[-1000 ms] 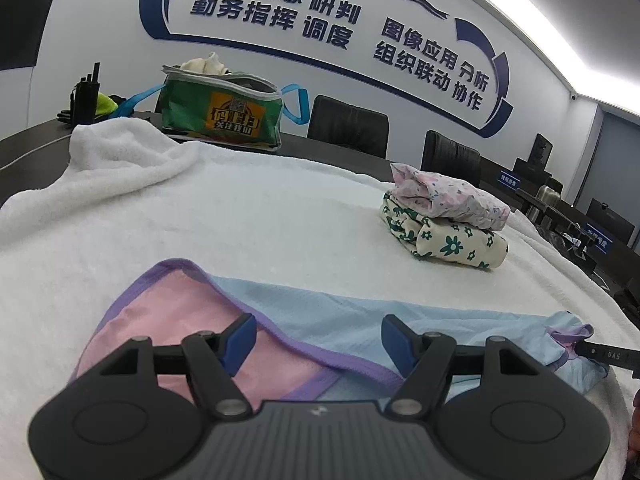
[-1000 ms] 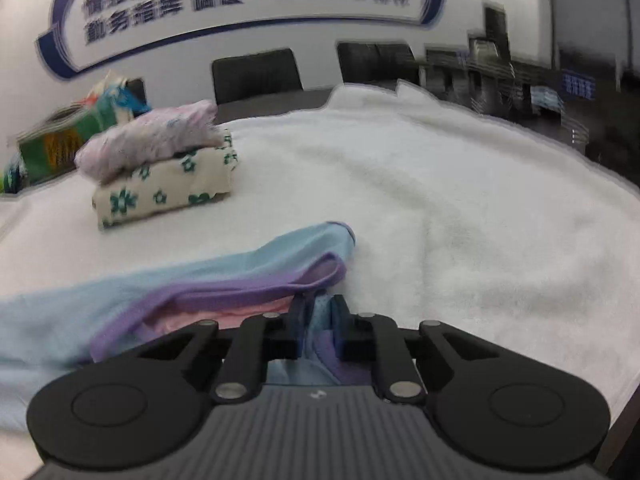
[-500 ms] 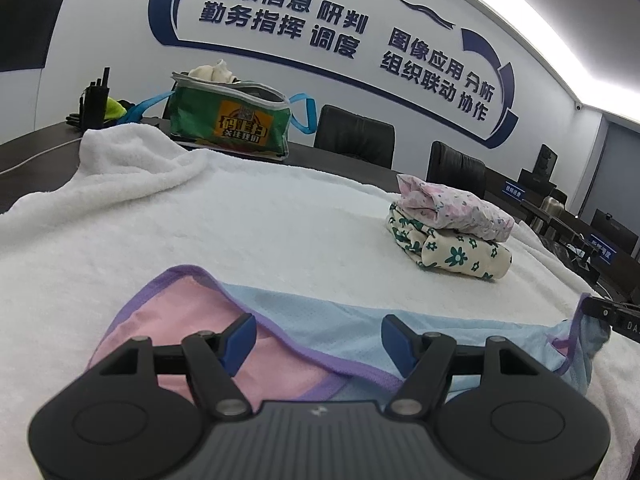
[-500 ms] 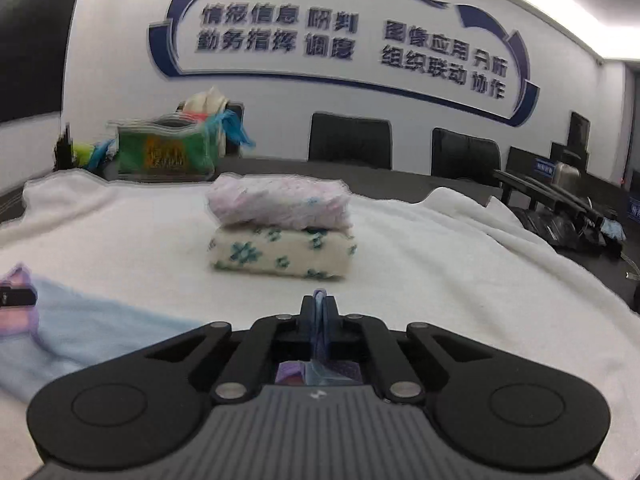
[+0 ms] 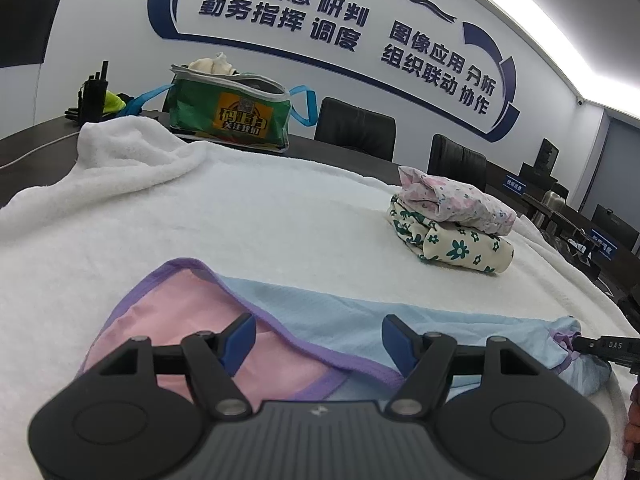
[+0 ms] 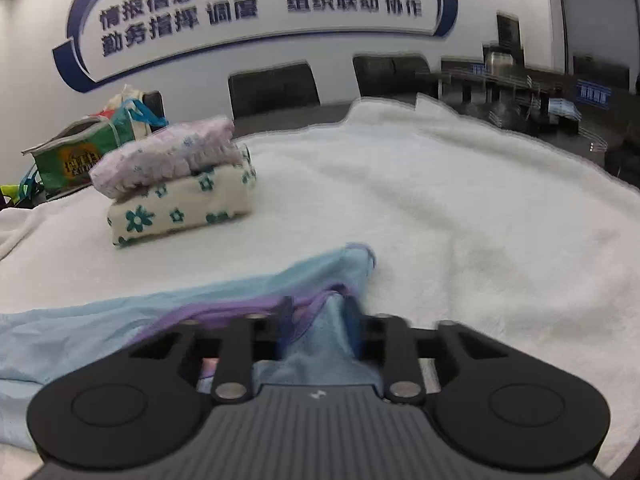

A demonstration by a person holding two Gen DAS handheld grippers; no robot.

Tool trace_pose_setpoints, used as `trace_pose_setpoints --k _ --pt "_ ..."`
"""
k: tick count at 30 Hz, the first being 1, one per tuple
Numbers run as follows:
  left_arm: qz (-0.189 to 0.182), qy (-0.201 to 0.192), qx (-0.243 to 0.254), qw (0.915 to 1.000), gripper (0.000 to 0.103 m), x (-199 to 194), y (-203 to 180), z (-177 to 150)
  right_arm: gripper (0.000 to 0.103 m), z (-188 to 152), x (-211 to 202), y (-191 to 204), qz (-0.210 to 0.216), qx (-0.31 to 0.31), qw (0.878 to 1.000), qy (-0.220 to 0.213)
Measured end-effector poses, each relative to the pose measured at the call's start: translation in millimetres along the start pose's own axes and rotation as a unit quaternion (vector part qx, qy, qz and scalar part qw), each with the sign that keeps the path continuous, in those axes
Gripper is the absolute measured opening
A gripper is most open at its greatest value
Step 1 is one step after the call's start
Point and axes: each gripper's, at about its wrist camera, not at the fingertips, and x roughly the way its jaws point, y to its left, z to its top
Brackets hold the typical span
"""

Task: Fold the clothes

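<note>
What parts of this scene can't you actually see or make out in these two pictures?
- Near edge of the blue garment: left view, hidden under the left claw.
- Right claw: right view, motion blur; whether it pinches the cloth is unclear.
- Wall lettering: right view, smeared.
- Contents of the green bag: left view, only a pale lump shows above its rim.
- Table: the white towel covers most of it.

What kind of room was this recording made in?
Most likely an office meeting room: a long dark conference table under a white blanket, black office chairs along its far side, and blue slogan lettering on the wall.
</note>
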Motion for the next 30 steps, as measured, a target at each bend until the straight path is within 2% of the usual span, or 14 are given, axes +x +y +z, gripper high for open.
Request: trace_pose_setpoints --k 7,9,11,12,14,15,16,19,21,24,28,30 --pt "0.0 -0.002 0.0 1.0 0.069 -0.5 0.7 0.6 0.004 4.0 -11.2 15.7 0.008 -0.034 0.999 -0.023" --pt "0.0 -0.002 0.0 1.0 0.069 -0.8 0.7 0.5 0.006 8.1 -8.6 21.0 -0.006 -0.037 0.999 -0.008" --pt "0.0 -0.002 0.0 1.0 0.069 -0.8 0.6 0.4 0.023 11.5 2.8 17.6 -0.037 -0.026 0.999 0.007" --pt "0.0 -0.002 0.0 1.0 0.069 -0.8 0.6 0.4 0.04 10.6 11.0 14.3 -0.056 -0.023 0.998 0.019" --pt "0.001 -0.001 0.0 1.0 0.069 -0.2 0.6 0.7 0.039 4.8 19.2 7.2 -0.048 -0.018 0.998 0.035" --pt "0.001 0.0 0.0 1.0 0.069 0.1 0.7 0.8 0.032 1.8 23.1 5.7 -0.036 -0.016 0.998 0.043" --pt "0.002 0.0 0.0 1.0 0.069 0.1 0.7 0.6 0.015 -1.2 27.1 4.1 -0.023 -0.013 0.998 0.052" --pt "0.003 -0.003 0.0 1.0 0.07 -0.7 0.6 0.2 0.007 -3.0 25.0 4.2 -0.022 -0.023 0.998 0.046" --pt "0.003 -0.005 0.001 1.0 0.07 -1.6 0.4 -0.1 0.007 -3.6 19.4 6.8 -0.02 -0.03 0.999 0.028" --pt "0.003 -0.016 -0.001 0.9999 0.07 -5.1 1.5 0.1 0.006 1.5 -7.6 19.3 -0.004 -0.056 0.998 -0.028" --pt "0.004 -0.059 -0.015 0.9982 0.07 -20.0 5.4 0.8 0.006 12.5 -43.8 73.2 0.059 -0.129 0.987 -0.078" --pt "0.005 -0.07 -0.03 0.9971 0.07 -28.8 9.5 1.9 0.006 7.7 -50.1 116.3 0.112 -0.176 0.975 -0.073"
